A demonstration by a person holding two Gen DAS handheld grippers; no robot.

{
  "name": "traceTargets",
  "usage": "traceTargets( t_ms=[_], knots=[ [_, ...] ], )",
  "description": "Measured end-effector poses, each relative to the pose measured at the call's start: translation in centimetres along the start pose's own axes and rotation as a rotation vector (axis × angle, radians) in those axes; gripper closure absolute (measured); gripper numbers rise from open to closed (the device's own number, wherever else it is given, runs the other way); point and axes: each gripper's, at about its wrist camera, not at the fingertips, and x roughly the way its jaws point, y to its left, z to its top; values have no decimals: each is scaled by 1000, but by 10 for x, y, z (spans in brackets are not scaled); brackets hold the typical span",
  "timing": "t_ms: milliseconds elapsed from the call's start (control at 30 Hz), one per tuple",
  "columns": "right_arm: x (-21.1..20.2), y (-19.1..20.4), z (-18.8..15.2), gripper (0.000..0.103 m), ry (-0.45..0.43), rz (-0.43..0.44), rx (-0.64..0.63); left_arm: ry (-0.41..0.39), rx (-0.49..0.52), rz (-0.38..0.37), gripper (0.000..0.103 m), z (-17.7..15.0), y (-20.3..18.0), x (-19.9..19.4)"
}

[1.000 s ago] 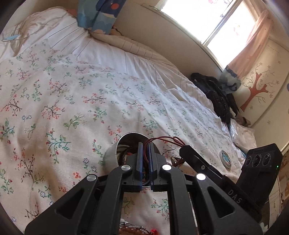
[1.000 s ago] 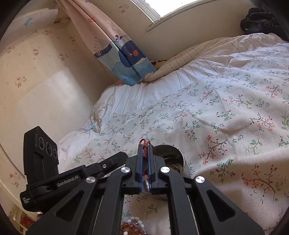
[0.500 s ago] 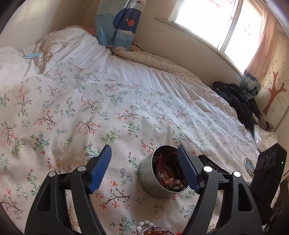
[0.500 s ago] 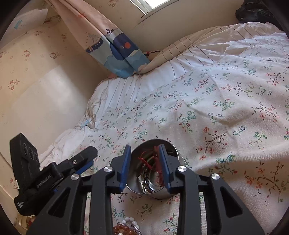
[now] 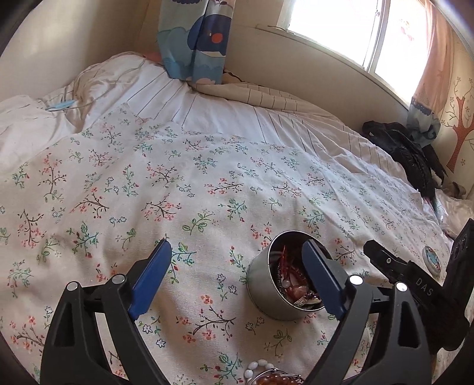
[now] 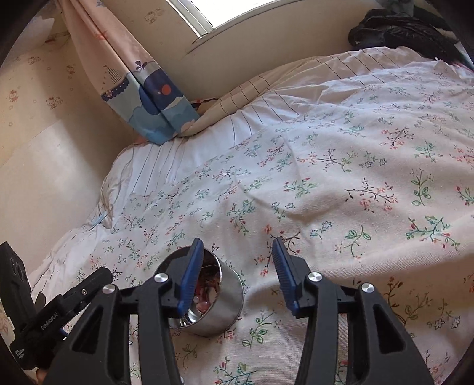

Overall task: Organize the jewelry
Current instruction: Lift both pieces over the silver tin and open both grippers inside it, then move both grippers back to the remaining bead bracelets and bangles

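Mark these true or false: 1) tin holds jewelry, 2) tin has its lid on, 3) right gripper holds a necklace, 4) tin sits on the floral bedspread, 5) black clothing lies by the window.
1) True: the tin holds red cord and beads.
2) False: it is open on top.
3) False: the right gripper has nothing between its jaws, which are opening.
4) True: it rests on the floral bedspread.
5) True: black clothing lies below the window.

Both tools (image 5: 237,257) (image 6: 237,254) are black, with blue pads and silver screws.
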Motion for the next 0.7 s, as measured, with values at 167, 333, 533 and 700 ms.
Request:
traceTargets(
  t_ms=[167, 333, 533, 700],
  knots=[
    [3, 10, -3, 50, 16, 0, -49, -15, 63, 31, 15, -3, -10, -2],
    [5, 11, -4, 47, 23, 0, -50, -37, 134, 66, 13, -7, -22, -5],
    [7, 13, -5, 45, 31, 1, -54, -47, 171, 83, 11, -9, -28, -7],
    [6, 13, -6, 41, 31, 1, -56, -48, 177, 90, 10, -9, -28, -7]
  ],
)
